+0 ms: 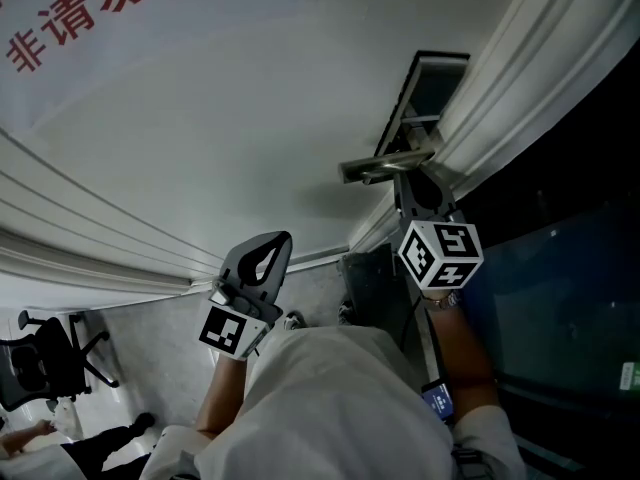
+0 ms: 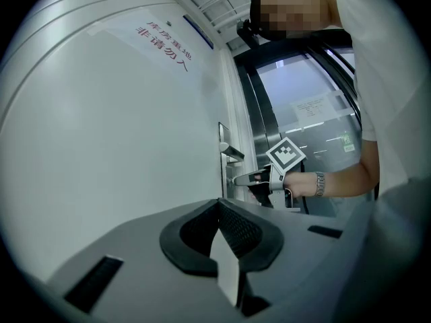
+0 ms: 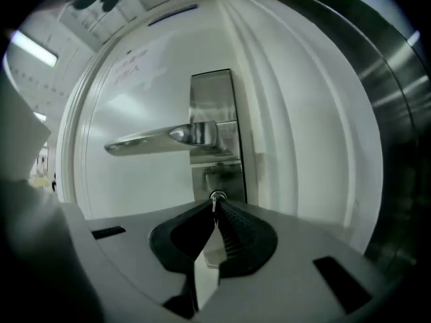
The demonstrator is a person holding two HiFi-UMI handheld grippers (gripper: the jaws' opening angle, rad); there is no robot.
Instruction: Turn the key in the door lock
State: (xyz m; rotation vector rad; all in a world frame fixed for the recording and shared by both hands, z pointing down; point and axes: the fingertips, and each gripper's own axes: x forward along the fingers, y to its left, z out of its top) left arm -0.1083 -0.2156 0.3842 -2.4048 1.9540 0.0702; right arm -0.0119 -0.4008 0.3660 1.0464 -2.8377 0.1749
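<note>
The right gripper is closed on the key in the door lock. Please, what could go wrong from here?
1. The right gripper pinches the small key only with the very tips of its fingers, so the key may slip out when twisted.
2. The lever handle sits just above the key, and a rolling gripper could bump it.
3. Twisting off the key's own line might bend it in the lock.

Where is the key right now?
Right gripper view, centre: the key is pinched in the right gripper, at the lock plate just below the door handle.
</note>
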